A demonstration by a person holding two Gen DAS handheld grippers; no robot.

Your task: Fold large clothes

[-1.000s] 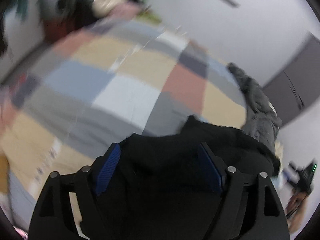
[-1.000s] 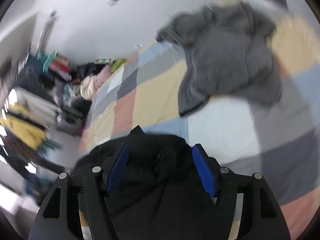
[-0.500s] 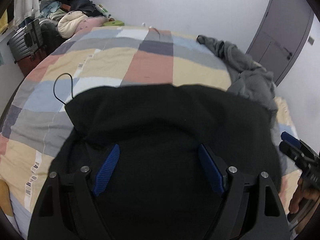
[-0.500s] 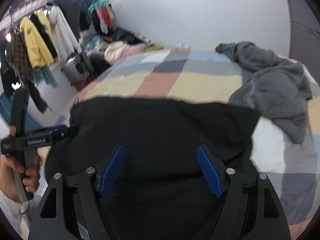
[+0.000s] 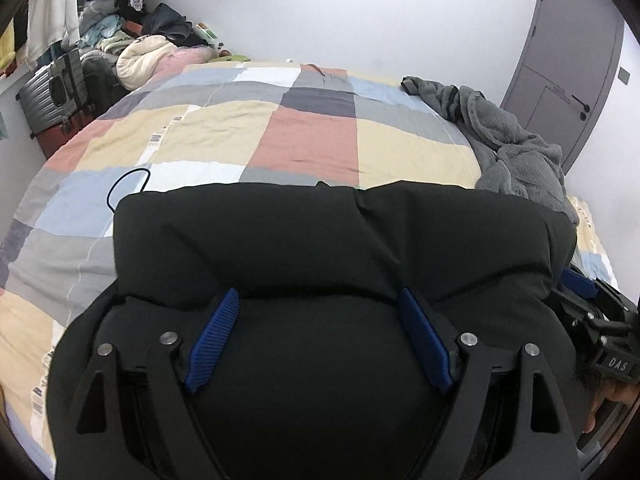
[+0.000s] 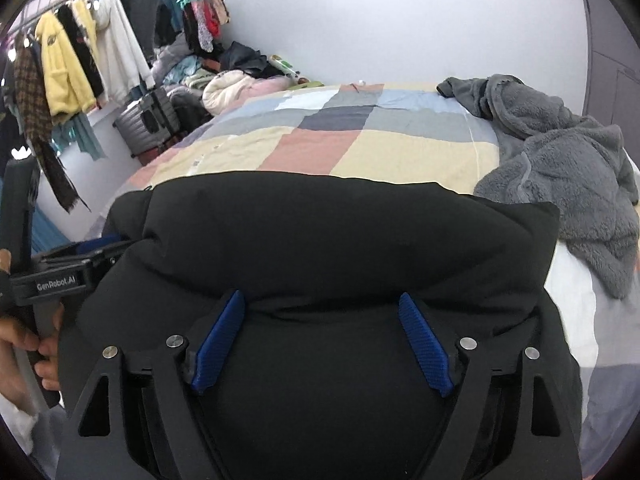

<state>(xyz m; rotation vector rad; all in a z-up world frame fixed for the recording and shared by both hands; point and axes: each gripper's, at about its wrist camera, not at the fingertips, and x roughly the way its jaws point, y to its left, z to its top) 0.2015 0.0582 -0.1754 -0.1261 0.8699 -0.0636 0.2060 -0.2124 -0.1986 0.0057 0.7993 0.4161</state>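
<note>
A large black garment (image 5: pixel 320 240) lies spread over the near edge of the patchwork bed (image 5: pixel 304 136); it also fills the lower right wrist view (image 6: pixel 332 240). My left gripper (image 5: pixel 320 300) has its blue pads wide apart, with black cloth bulging between them. My right gripper (image 6: pixel 320 302) stands the same way, pads wide apart over the cloth. The right gripper shows at the garment's right edge in the left wrist view (image 5: pixel 588 300). The left gripper shows at its left edge in the right wrist view (image 6: pixel 80 260).
A grey fleece garment (image 5: pixel 512 148) lies heaped on the bed's right side, also in the right wrist view (image 6: pixel 560 168). A suitcase (image 5: pixel 56 92) and piled clothes (image 5: pixel 148 52) stand left of the bed. Hanging clothes (image 6: pixel 80 64) line the left wall. A grey door (image 5: pixel 568 64) is far right.
One second ago both views were blurred and swinging with the black garment bunched. Now the garment lies spread wide across the bed edge and both grippers are steady.
</note>
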